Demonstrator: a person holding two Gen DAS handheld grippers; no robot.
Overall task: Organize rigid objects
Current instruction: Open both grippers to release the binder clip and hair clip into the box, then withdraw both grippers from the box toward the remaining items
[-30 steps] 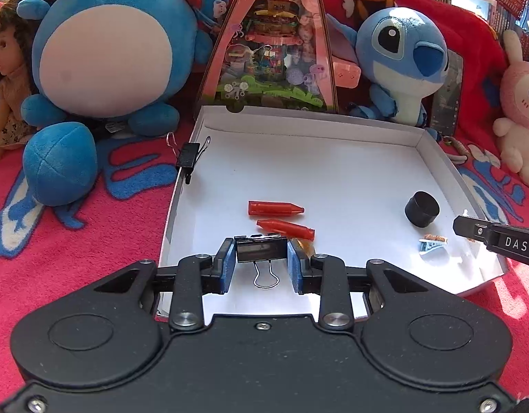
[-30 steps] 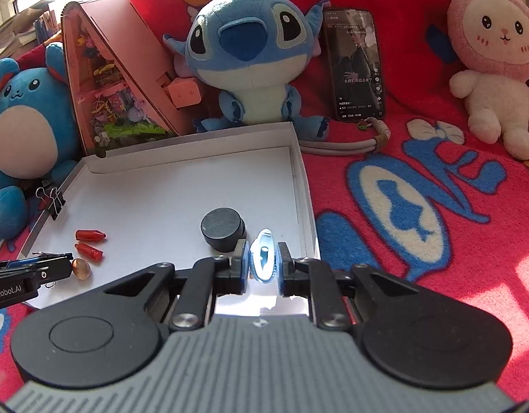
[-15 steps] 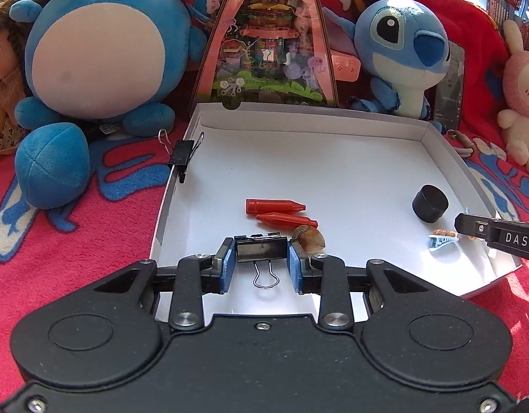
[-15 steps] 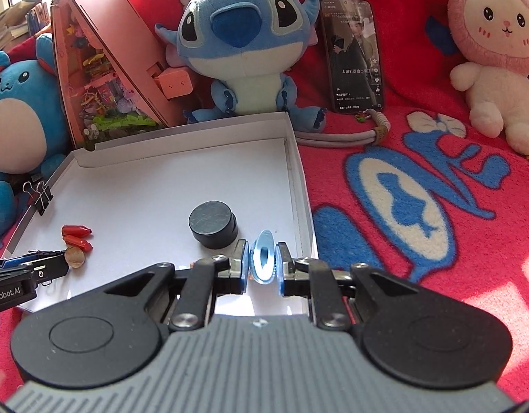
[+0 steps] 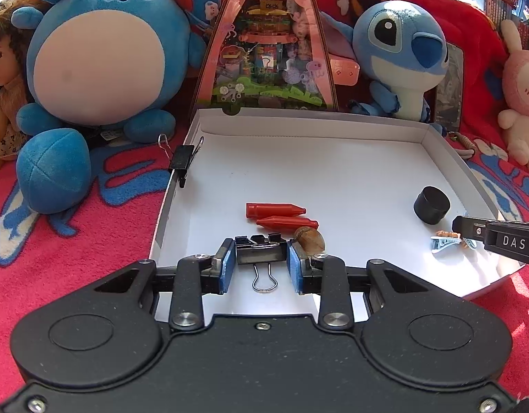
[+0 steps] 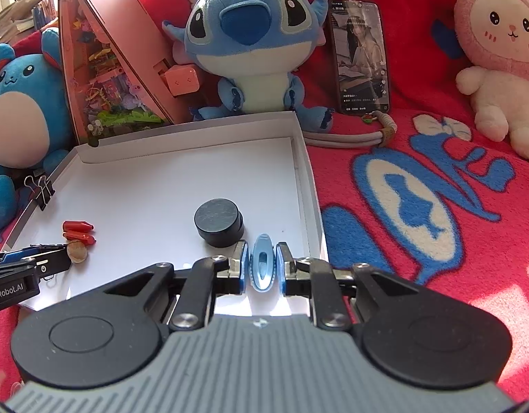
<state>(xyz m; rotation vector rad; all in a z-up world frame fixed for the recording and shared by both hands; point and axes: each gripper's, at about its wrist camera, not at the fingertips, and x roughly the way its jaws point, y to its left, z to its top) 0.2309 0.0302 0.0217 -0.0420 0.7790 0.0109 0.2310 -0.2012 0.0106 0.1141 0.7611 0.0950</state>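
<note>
A white shallow box (image 5: 298, 124) (image 6: 195, 130) lies on a red blanket. My left gripper (image 5: 261, 263) is shut on a black binder clip (image 5: 261, 253) over the box's near left part. Just beyond it lie two red crayon-like pieces (image 5: 274, 210) (image 6: 76, 226) and a brown nut (image 5: 310, 239) (image 6: 76, 251). My right gripper (image 6: 261, 270) is shut on a light blue clip (image 6: 261, 268) (image 5: 443, 242) over the box's near right corner. A black round cap (image 6: 218, 220) (image 5: 431, 204) stands just beyond it.
A second black binder clip (image 5: 181, 160) (image 6: 40, 192) is clamped on the box's left wall. Plush toys (image 5: 92, 58) (image 6: 250, 44), a pink triangular toy house (image 5: 267, 44) and a phone (image 6: 362, 55) line the back. A pink rabbit plush (image 6: 498, 62) sits at the right.
Both grippers have drawn back and up slightly with their clips still held; the box contents look a little further off and the nut shows fully beside the left fingers.
</note>
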